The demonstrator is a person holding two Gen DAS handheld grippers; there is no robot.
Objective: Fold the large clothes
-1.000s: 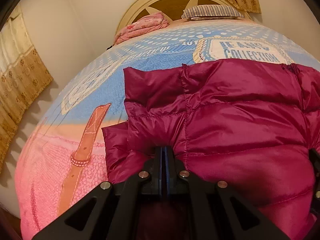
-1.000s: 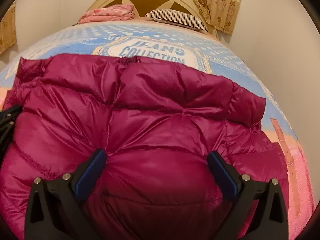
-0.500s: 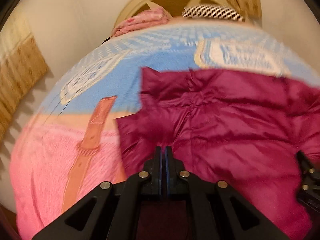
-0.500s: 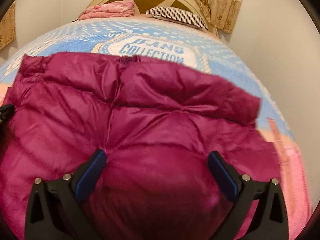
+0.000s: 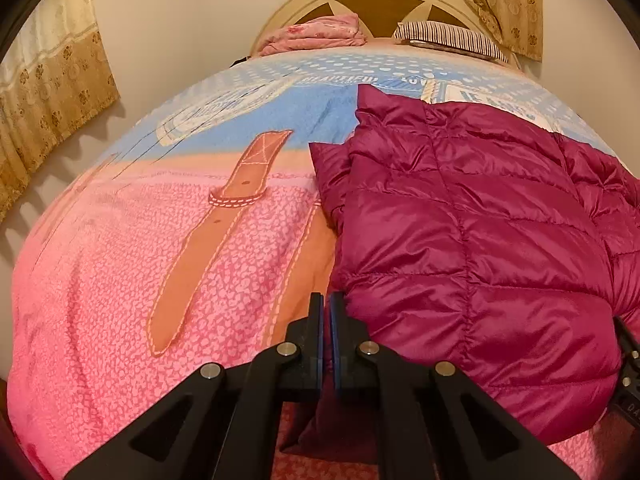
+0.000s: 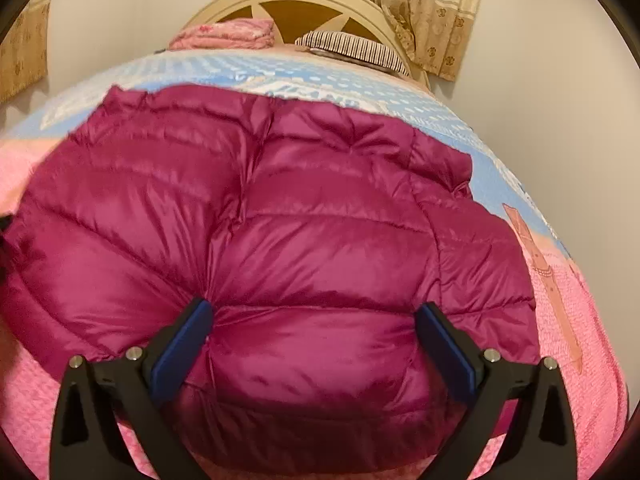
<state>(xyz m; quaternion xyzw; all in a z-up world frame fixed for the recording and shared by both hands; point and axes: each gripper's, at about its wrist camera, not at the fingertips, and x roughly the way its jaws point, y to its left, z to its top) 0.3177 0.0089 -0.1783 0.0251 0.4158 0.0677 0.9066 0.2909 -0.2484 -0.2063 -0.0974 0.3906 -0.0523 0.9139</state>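
Slippery magenta jacket (image 6: 280,248) is straddled by the spread right gripper (image 6: 314,334); the left gripper (image 5: 326,336), pinched together, seemingly holds nothing, so the fold may spring apart.

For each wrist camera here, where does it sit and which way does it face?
Left wrist: on the left claw, nearly shut, facing the headboard over the blanket, jacket at right.
Right wrist: on the right claw, open around the jacket's near edge, facing the same way.
Shared: jacket, blanket, headboard.
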